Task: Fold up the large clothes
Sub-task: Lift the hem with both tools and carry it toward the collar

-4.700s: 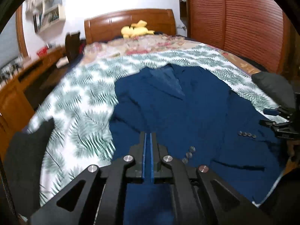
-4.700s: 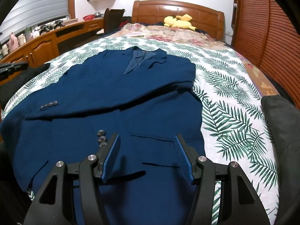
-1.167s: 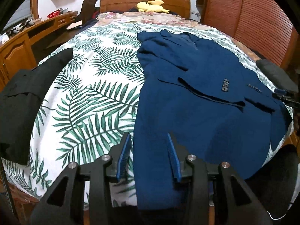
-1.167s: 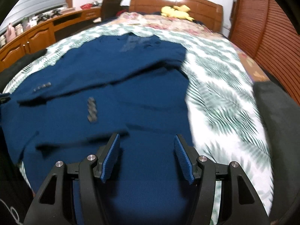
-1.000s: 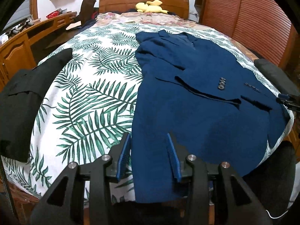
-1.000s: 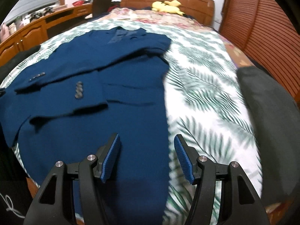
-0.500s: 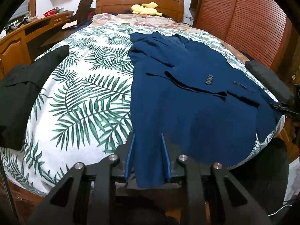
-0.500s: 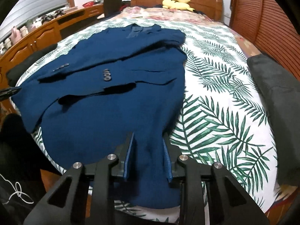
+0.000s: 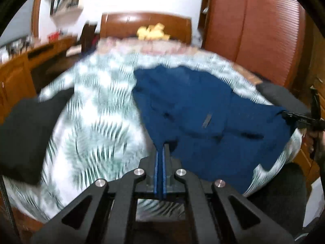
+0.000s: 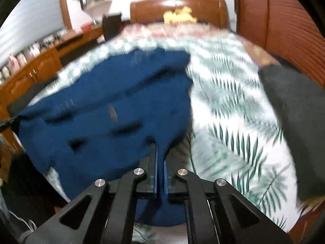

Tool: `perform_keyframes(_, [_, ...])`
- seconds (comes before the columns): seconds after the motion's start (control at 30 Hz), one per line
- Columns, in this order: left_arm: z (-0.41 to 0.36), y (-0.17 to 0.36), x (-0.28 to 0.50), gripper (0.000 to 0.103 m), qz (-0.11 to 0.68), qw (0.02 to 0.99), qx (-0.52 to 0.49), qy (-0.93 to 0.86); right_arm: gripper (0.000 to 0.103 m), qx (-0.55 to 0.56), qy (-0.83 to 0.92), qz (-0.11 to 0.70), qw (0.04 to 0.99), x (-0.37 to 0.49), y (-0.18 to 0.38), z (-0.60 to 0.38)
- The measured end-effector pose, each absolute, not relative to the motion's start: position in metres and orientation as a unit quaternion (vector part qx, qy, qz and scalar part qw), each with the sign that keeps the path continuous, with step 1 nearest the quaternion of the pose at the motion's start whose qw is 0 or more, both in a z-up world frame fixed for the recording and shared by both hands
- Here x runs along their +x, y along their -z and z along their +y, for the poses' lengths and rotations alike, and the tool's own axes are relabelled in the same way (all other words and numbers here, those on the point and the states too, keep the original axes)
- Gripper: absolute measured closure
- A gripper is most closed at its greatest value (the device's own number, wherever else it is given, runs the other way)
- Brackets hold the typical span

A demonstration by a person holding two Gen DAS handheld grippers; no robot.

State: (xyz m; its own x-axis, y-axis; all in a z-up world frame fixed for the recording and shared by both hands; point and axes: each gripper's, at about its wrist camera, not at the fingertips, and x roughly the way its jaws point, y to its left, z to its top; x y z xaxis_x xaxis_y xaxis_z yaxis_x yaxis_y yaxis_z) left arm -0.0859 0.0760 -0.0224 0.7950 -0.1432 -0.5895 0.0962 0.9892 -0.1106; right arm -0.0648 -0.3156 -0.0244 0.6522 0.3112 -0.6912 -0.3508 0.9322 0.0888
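Now, jacket: one navy suit jacket point(image 9: 199, 109) lies spread on the bed, collar toward the headboard, its near hem pulled up off the cover at two corners.
Change in jacket: half a second ago the hem lay flat over the bed's foot edge; now both bottom corners are lifted and the cloth tents toward each claw.
Left gripper point(image 9: 162, 152): pinched tight on the jacket's hem corner, blue cloth caught between the pads; a second ago its fingers stood apart over the edge.
Right gripper point(image 10: 160, 154): likewise clamped on the other hem corner, cloth drawn into a peak at the tips; a second ago it was wide apart.
Cross view: the right gripper also shows at the right edge of the left wrist view point(image 9: 304, 120), at the jacket's far corner.
Buttons: blurred; a front cluster shows as one grey smear point(image 10: 112, 112), count unreadable.
Bedspread point(image 9: 97, 109): one, white with green palm leaves, under the jacket.
Dark garments: two, one black at the left edge point(image 9: 26, 126), one dark grey at the right edge point(image 10: 294, 118), both apart from the jacket.
Headboard point(image 10: 178, 6): one, brown wood, with one yellow plush toy point(image 10: 178, 14) before it.
Sharpness: both views smeared by motion.
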Motion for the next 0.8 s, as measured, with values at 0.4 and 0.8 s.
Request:
perform_keyframes(0.4, [0.052, -0.148, -0.073, 0.103, 0.185, 0.976, -0.036, 0.108, 0.102, -0.026, -0.235, 0.207, 0.949, -0.078, -0.154, -0.272])
perform_keyframes(0.8, [0.067, -0.242, -0.132, 0.103, 0.107, 0.986, -0.04, 0.121, 0.102, -0.05, -0.238, 0.091, 0.966, -0.166, -0.271, -0.296])
